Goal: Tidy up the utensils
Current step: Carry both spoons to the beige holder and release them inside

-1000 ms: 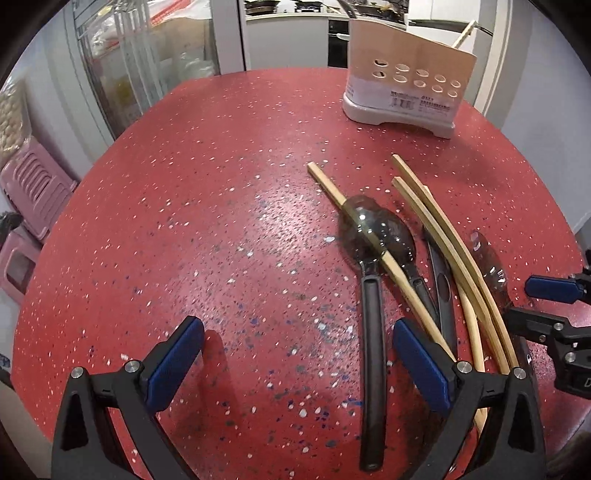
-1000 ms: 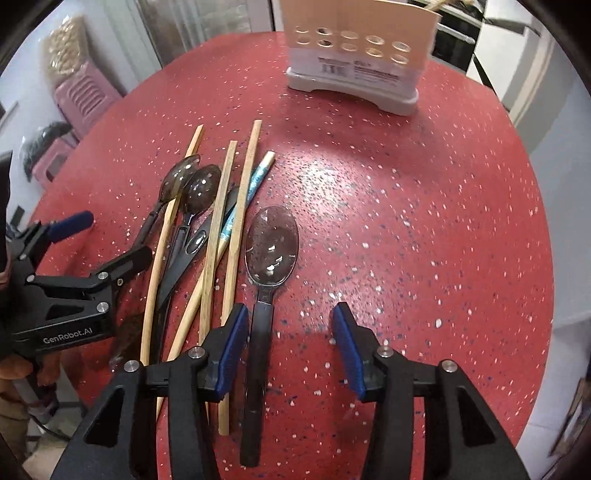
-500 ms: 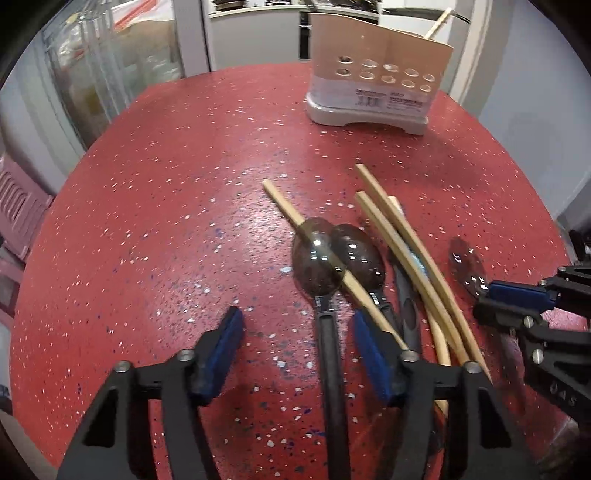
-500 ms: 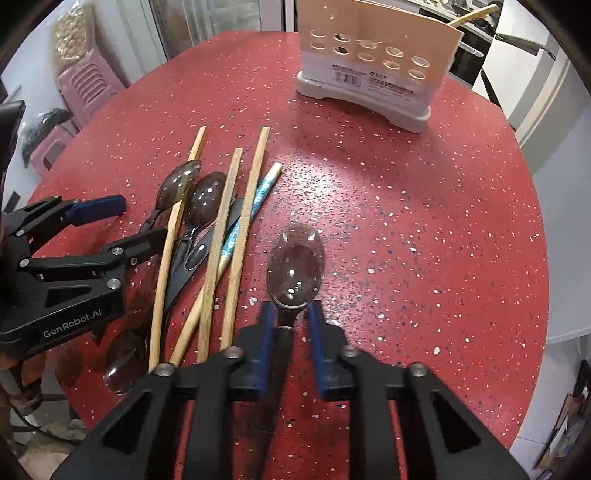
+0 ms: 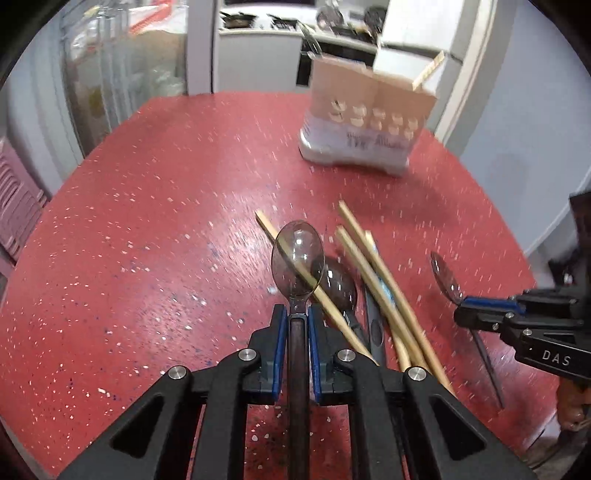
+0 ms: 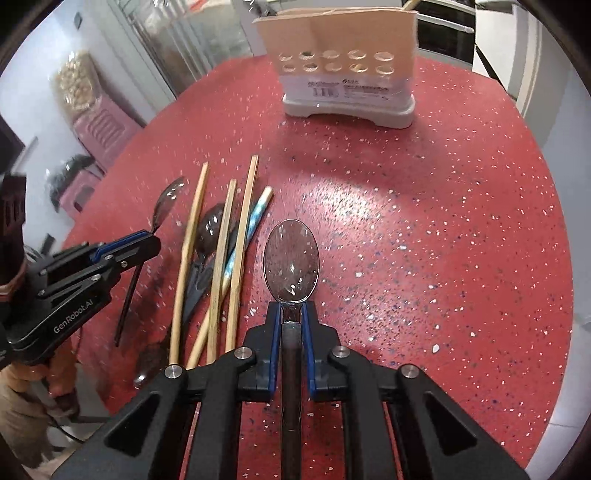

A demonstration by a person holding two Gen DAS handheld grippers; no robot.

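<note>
My left gripper (image 5: 296,318) is shut on the neck of a clear dark-handled spoon (image 5: 297,263) and holds it above the red table. My right gripper (image 6: 291,314) is shut on a second clear spoon (image 6: 291,260), also lifted. A pile of wooden chopsticks (image 5: 373,277), a blue-patterned chopstick (image 6: 251,225) and another dark spoon (image 5: 338,286) lies on the table between the grippers. The beige utensil holder (image 6: 343,62) with round holes stands at the far side, one chopstick inside it. The right gripper shows in the left wrist view (image 5: 465,312); the left shows in the right wrist view (image 6: 151,240).
The round red speckled table (image 5: 147,258) drops off at its edges. Pink stools (image 6: 99,125) stand beyond the left edge. A kitchen counter (image 5: 258,33) and white wall lie behind the holder.
My left gripper closed on its spoon and lifted it off the pile. My right gripper, shut on its spoon half a second ago, has raised it and moved toward the holder.
</note>
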